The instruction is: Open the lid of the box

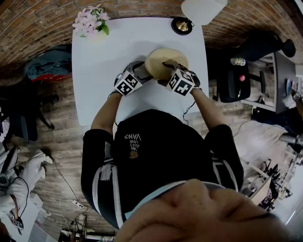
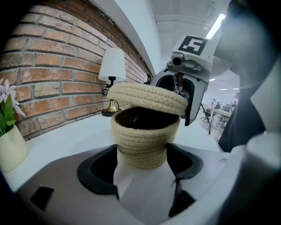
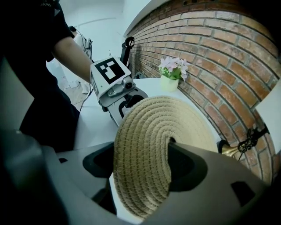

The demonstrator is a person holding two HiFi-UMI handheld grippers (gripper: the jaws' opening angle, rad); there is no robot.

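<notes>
A round woven rope box (image 2: 145,140) stands mid-table on the white table (image 1: 104,61). My left gripper (image 2: 142,154) is shut on the box's body, one jaw on each side. The matching woven lid (image 2: 147,98) hangs lifted and tilted just above the open rim, and the dark inside of the box shows. My right gripper (image 3: 145,163) is shut on the lid (image 3: 149,154), gripping it by its edge. In the head view the lid (image 1: 163,60) covers the box, with the left gripper (image 1: 143,72) and the right gripper (image 1: 168,67) at its near side.
A brass-footed lamp (image 1: 182,24) with a white shade (image 1: 203,8) stands at the table's far right. A pot of pink flowers (image 1: 90,21) sits at the far left corner. A brick wall (image 2: 52,66) runs behind the table. Chairs and bags stand around it.
</notes>
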